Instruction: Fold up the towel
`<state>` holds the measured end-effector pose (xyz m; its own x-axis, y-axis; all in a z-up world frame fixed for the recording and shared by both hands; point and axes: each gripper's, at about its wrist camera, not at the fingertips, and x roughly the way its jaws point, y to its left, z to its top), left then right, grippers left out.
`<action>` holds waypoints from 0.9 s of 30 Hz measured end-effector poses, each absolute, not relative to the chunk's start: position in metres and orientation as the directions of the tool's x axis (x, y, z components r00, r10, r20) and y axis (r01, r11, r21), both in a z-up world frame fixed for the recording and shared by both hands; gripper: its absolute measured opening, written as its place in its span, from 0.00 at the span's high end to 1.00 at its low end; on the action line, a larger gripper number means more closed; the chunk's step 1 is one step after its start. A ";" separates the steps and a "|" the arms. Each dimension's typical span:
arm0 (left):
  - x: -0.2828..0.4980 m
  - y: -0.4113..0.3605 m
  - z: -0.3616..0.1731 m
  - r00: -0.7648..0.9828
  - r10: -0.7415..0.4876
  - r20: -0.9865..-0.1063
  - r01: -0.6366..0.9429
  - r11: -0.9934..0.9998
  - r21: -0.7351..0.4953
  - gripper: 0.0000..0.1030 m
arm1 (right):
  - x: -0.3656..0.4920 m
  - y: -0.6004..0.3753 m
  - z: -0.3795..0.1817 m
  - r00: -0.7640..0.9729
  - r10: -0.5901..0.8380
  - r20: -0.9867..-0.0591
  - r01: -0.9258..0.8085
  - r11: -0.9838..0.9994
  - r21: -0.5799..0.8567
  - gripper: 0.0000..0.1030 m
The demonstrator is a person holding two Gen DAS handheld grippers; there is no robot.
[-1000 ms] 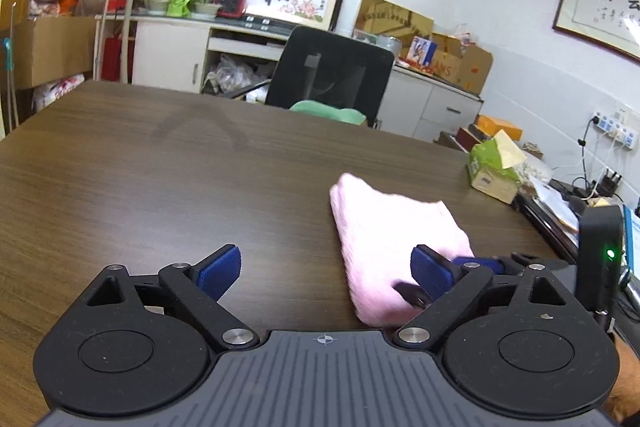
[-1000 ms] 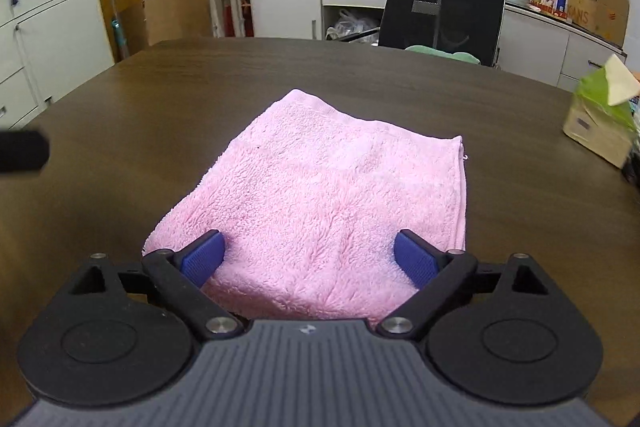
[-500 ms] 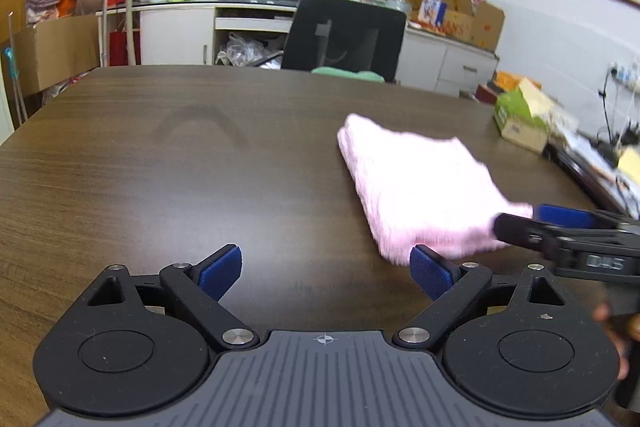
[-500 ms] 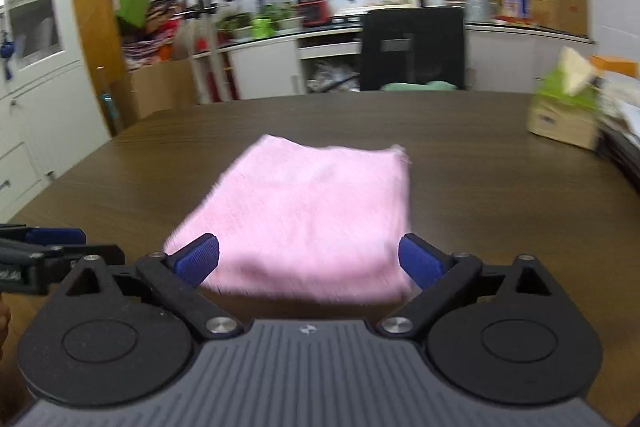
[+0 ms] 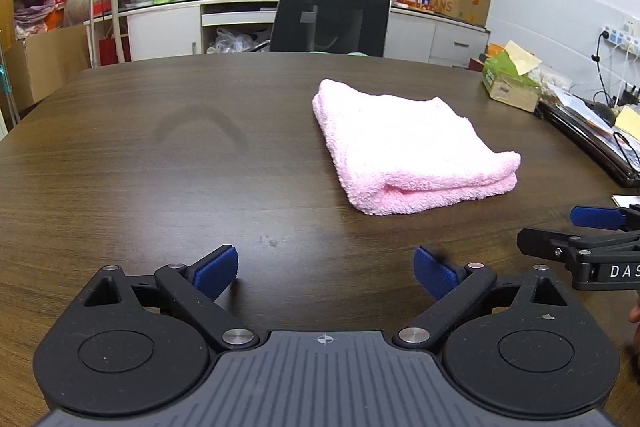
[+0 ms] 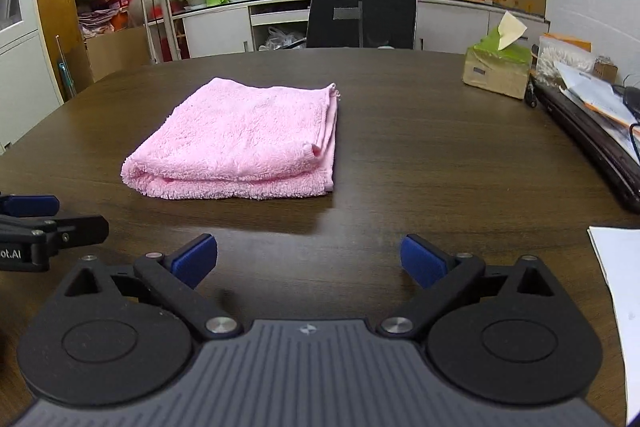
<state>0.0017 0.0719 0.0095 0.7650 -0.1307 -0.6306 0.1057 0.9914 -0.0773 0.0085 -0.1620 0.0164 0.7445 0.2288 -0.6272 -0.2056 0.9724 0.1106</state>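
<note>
A pink towel [image 5: 408, 147] lies folded into a thick rectangle on the dark wooden table [image 5: 160, 155]. In the right wrist view the towel [image 6: 244, 143] sits ahead and left of centre. My left gripper [image 5: 326, 271] is open and empty, short of the towel and to its left. My right gripper [image 6: 308, 259] is open and empty, a little short of the towel's near edge. The right gripper also shows at the right edge of the left wrist view [image 5: 588, 231], and the left gripper at the left edge of the right wrist view [image 6: 48, 219].
A green tissue box [image 6: 496, 67] stands at the table's far right. Papers and a dark laptop-like slab [image 6: 592, 131] line the right edge. A white sheet [image 6: 616, 267] lies at near right. A black office chair [image 6: 362, 15] stands behind the table.
Both grippers have pulled back from the towel toward the near edge of the table. The right gripper, which was over the towel's near edge a second ago, is now clear of it.
</note>
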 end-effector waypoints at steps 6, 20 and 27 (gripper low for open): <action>0.003 0.066 0.006 0.762 -0.120 -0.637 0.101 0.993 -0.066 0.01 | 0.009 -0.165 0.015 0.742 0.204 -0.638 -0.182 0.978 0.101 0.01; 0.010 0.050 0.003 0.767 -0.070 -0.638 0.055 0.998 -0.044 0.00 | 0.019 -0.162 0.012 0.738 0.152 -0.658 -0.183 0.983 0.022 0.01; 0.019 0.040 0.001 0.758 -0.021 -0.651 0.033 0.999 0.007 0.00 | 0.032 -0.168 0.010 0.736 0.156 -0.659 -0.190 0.982 0.020 0.00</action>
<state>0.0185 0.0399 0.0007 0.7585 -0.0206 -0.6514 0.0328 0.9994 0.0067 0.0320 -0.1683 0.0103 0.7360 0.1558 -0.6588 -0.1902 0.9815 0.0197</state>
